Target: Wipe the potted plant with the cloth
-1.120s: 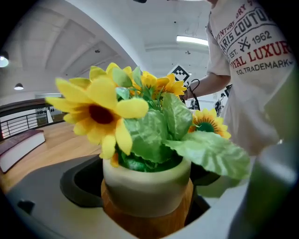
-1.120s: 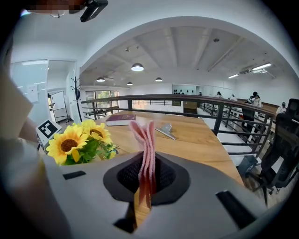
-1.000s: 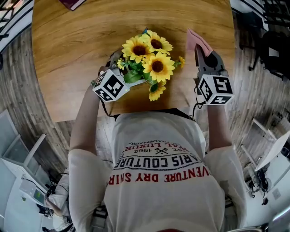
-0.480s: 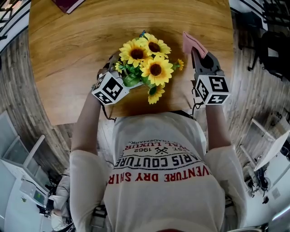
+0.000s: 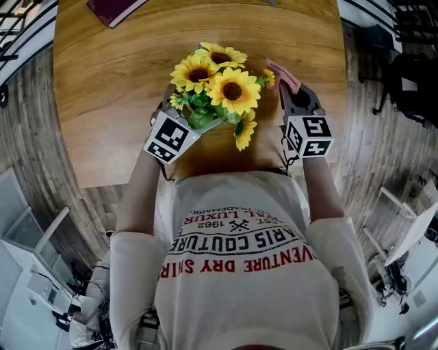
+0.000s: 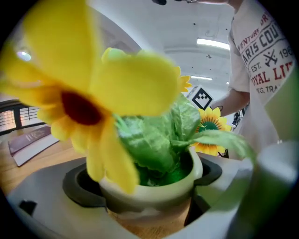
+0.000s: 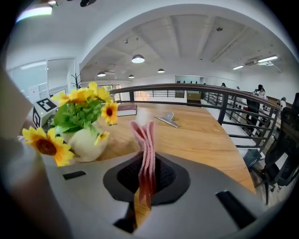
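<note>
Head view: the potted plant (image 5: pixel 217 89) is seen above the near part of the wooden table (image 5: pixel 102 89). Its pale pot (image 6: pixel 154 186) is clamped between the jaws of the left gripper (image 6: pixel 145 182), which are spread to the pot's width. Just right of the plant, the folded pink cloth (image 7: pixel 145 140) is pinched upright in the right gripper (image 7: pixel 144 184), whose jaws are nearly closed. A dark red book (image 5: pixel 116 8) lies well beyond the plant.

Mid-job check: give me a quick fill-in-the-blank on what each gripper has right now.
The left gripper grips the potted plant by its ___.
The right gripper pinches a folded cloth coloured ___.
The plant's flowers are ___ in colour.
The table is made of ___.
Missing words: pot; pink; yellow; wood.
</note>
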A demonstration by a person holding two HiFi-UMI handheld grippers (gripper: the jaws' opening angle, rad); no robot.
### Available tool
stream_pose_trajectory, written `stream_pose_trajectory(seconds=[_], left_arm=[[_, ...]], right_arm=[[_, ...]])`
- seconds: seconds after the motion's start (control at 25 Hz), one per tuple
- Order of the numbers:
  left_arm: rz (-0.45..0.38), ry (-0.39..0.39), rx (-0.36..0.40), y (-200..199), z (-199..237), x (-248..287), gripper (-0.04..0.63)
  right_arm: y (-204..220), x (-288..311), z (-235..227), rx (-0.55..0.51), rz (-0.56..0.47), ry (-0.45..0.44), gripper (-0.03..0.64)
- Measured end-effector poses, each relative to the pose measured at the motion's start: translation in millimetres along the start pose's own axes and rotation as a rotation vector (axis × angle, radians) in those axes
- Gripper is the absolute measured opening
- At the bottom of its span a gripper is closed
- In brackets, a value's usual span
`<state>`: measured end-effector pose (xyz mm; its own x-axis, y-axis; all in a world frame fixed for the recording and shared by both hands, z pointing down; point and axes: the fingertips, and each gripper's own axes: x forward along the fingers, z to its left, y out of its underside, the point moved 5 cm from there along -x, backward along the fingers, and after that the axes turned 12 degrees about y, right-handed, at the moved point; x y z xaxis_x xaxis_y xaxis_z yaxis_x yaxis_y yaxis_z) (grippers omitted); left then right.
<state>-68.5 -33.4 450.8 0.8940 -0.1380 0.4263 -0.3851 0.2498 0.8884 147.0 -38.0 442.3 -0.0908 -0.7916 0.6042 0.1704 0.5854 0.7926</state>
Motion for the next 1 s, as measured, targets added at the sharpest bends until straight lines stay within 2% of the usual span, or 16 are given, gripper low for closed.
stream_pose_trajectory(seconds=[0.16,0.44,0.6,0.76,1.0], left_arm=[[-0.026,-0.043,-0.007,-35,6,-10,0.534],[-0.083,-0.045,-0.013,-106,27,-7,0.534],[-0.076,-0.031,0.013,-125,27,-4,0.534],[-0.068,-0.02,0.037,-136,25,3,0.534],[-0.078,0.005,0.033,-145,19,5,0.534]], right_arm=[[-1,-2,16,0.004,0.002,-0.039,0.034],[-25,5,41,-0.029,-0.045,-0.145,0.034],[-44,-3,65,-0.023,-0.108,-0.21,0.034],[-52,-9,69,-0.045,-0.178,-0.245,0.034],[-64,-23,77,-0.144,-0.31,-0.282,0.034]])
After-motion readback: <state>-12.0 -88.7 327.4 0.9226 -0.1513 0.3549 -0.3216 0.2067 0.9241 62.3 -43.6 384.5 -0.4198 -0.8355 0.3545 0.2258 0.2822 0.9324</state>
